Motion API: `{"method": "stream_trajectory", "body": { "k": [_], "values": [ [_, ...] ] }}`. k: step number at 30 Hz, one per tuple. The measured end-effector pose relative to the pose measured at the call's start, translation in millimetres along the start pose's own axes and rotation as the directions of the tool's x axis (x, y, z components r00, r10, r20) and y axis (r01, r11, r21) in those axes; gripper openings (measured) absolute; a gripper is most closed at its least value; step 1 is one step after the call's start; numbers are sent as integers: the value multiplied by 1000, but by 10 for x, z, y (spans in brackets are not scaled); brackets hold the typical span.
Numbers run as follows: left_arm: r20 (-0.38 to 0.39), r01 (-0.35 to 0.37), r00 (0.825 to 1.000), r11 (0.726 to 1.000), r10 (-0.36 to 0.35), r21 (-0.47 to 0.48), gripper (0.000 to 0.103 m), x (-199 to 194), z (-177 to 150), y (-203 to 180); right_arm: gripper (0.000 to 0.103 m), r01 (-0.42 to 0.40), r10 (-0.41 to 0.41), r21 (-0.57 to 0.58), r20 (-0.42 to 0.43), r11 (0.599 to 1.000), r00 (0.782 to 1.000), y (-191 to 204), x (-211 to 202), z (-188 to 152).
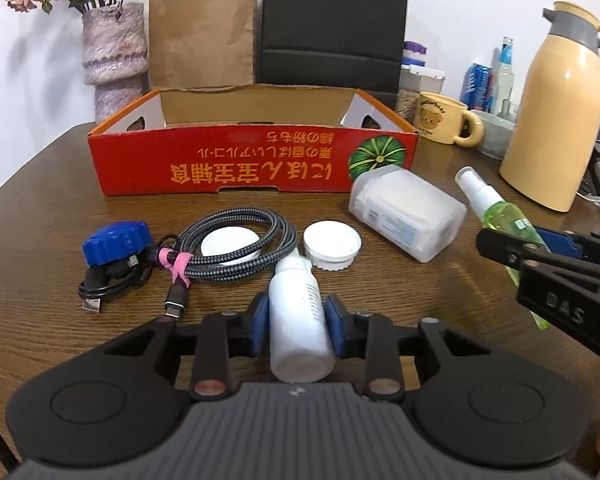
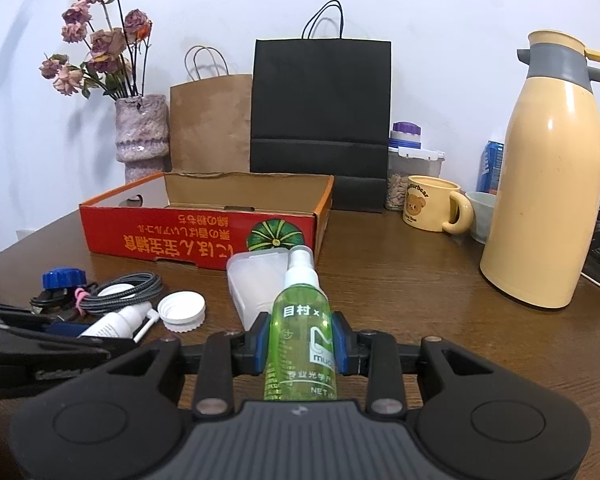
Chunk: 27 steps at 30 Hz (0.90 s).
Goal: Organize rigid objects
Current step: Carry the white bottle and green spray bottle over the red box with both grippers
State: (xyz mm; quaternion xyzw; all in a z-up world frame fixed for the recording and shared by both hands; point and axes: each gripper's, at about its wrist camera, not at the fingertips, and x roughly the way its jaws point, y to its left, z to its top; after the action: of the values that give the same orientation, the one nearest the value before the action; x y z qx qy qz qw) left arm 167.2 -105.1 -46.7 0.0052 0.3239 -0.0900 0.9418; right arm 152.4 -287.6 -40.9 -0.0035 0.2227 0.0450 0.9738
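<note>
Two grips are on, and nothing has been delivered yet. The left tongs are clamped on the white bottle, their blue pads pressed to both sides of its body; the bottle lies low over the desk with its nozzle aimed at the red box, and whether it is already lifted clear cannot be told. The right tongs are closed on the green spray bottle, which is gripped around its middle with the white spray head pointing forward.

The red box is seen open at the back of the desk, and what shows of its inside looks bare, so the sorting is judged to be at its very start. Left on the wood in front of it: a clear plastic case lying just by the box's right corner, a white cap turned open side up, a blue cap, a braided cable coiled around a white lid, and a black cable beside the blue cap.

Both bottles are probably meant for the box next, with the caps and the case to follow.
</note>
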Motion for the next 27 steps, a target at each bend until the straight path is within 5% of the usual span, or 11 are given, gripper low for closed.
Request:
{"method": "stream_trajectory", "body": {
  "k": [11,27],
  "values": [
    [60,55,997,998,-56,4,29,-232,-59,31,30,43,-43,20,6,999,999,-20,-8,-26],
    [170,53,984,998,-47,-30,29,-546,92,260,30,26,-27,35,48,999,998,176,-156,21]
  ]
}}
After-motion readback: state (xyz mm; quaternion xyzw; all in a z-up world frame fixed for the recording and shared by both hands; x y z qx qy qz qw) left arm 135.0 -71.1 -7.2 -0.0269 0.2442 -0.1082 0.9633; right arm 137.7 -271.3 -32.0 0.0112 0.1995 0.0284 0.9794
